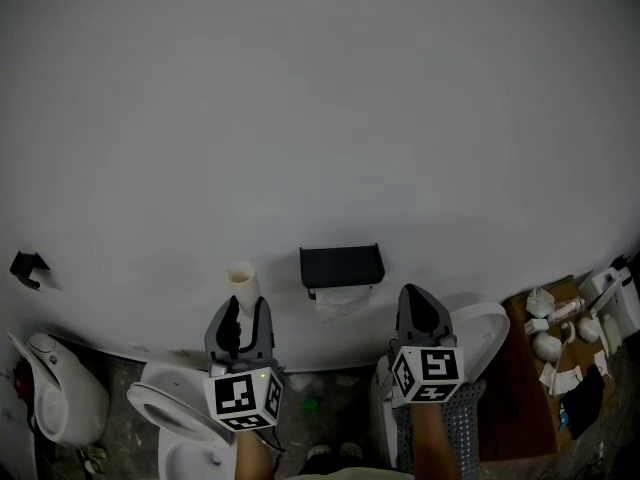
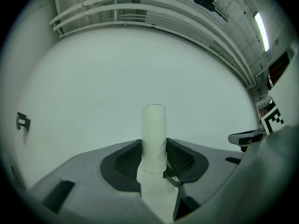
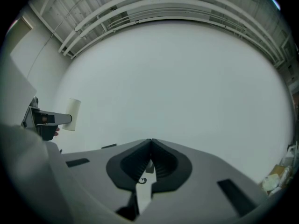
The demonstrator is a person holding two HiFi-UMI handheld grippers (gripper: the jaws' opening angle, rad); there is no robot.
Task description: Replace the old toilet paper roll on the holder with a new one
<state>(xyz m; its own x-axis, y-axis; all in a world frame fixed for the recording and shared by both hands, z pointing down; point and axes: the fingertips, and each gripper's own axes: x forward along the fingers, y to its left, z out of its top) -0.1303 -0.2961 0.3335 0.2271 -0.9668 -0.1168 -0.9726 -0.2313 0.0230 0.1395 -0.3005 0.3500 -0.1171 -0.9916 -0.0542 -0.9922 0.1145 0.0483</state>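
A black toilet paper holder [image 1: 341, 264] is fixed to the white wall, and white paper [image 1: 343, 297] shows under its cover. My left gripper [image 1: 241, 313] [image 2: 154, 149] is shut on a pale bare cardboard tube [image 1: 243, 285] [image 2: 153, 132], held upright, left of and below the holder. The tube [image 3: 74, 114] also shows at the left of the right gripper view. My right gripper [image 1: 418, 300] [image 3: 150, 142] is shut with nothing between its jaws, level, right of and below the holder. Both grippers face the wall.
A white toilet with an open seat [image 1: 165, 408] stands below the left gripper, another white fixture [image 1: 60, 388] at far left. A black bracket [image 1: 28, 265] hangs on the wall. At right are a white lid [image 1: 482, 330] and a brown board [image 1: 520, 388] with several small white items.
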